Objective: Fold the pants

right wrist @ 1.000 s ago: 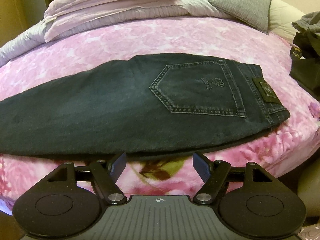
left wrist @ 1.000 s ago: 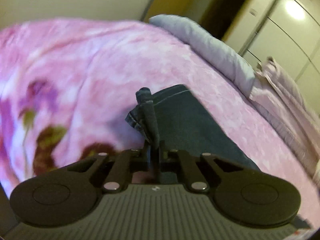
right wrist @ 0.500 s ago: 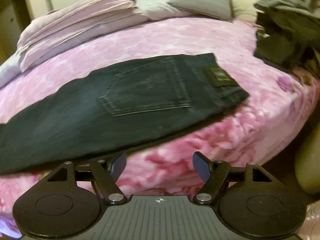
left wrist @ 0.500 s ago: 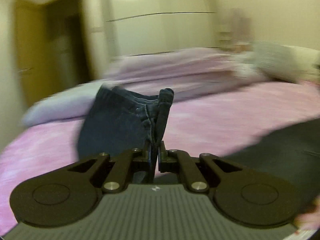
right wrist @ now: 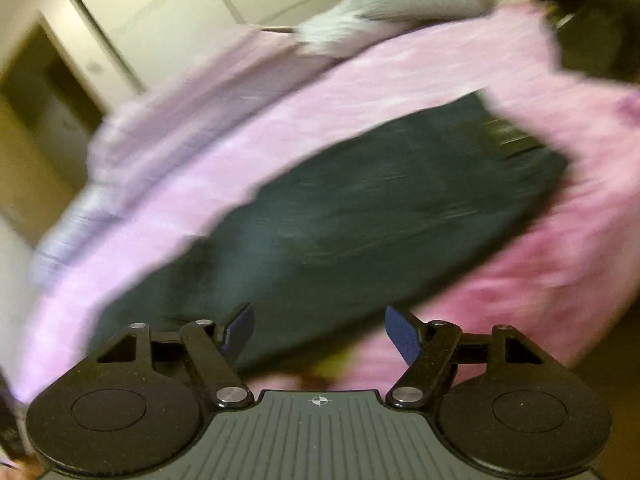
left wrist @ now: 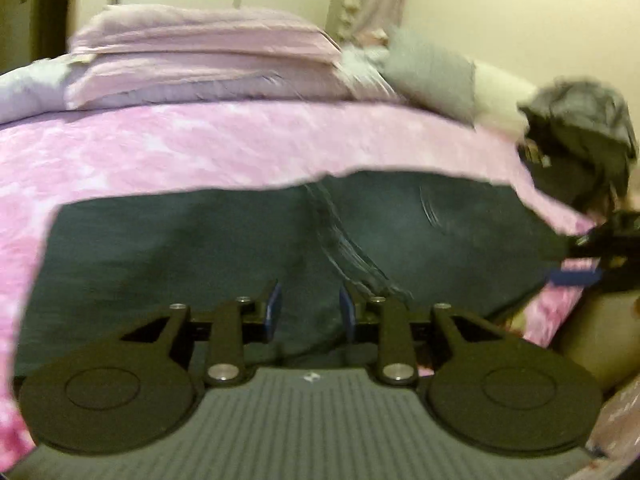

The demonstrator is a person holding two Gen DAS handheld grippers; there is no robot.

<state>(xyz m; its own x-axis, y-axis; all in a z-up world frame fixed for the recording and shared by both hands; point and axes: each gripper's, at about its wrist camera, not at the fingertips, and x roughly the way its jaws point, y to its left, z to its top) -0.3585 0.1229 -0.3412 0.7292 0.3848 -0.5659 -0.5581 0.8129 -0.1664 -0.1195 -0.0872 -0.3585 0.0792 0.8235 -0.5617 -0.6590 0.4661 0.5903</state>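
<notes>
Pants [left wrist: 224, 248] – limp, heavy denim; best gripped at hem or waistband. Left gripper [left wrist: 308, 312] fingers just parted, cloth released; right gripper [right wrist: 320, 334] wide, empty.

Left hand-held gripper [left wrist: 308, 314] has just been opening, releasing folded-over pants [left wrist: 240, 240]

No readable text, labels, brands or numbers anywhere

Right claw [right wrist: 319, 330] gapes empty above dark jeans [right wrist: 340, 216] on pink bedspread [right wrist: 360, 80].
</notes>
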